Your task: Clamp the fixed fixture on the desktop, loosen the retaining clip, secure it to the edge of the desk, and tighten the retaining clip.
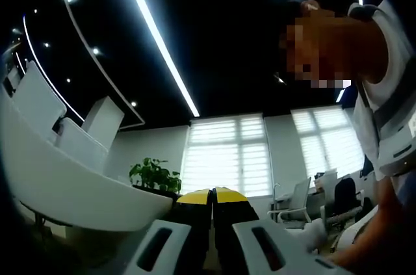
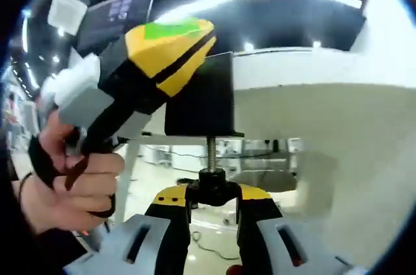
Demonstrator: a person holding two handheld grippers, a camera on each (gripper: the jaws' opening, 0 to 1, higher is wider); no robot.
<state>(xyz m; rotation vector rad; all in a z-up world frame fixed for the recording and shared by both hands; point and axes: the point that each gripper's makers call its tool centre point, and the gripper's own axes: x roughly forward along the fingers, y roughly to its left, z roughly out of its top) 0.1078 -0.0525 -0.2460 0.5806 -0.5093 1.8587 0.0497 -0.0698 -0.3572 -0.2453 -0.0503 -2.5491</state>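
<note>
The black clamp fixture [image 2: 203, 96] sits against the white desk edge [image 2: 312, 86]. Its threaded screw [image 2: 211, 150] runs down to a black knob [image 2: 212, 184]. My right gripper [image 2: 213, 196] is shut on that knob, one yellow-tipped jaw on each side. The left gripper [image 2: 185, 41], yellow and black with a green patch, is held by a hand [image 2: 68, 177] and lies against the fixture's upper left corner. In the left gripper view my left gripper [image 1: 212, 196] points up toward the ceiling. Its yellow tips are pressed together and I see nothing between them.
A person [image 1: 383, 125] leans in at the right. A white curved counter [image 1: 58, 177] sweeps along the left, with a green plant [image 1: 155, 174] behind it. Office chairs [image 1: 296, 200] stand below windows with blinds [image 1: 227, 155].
</note>
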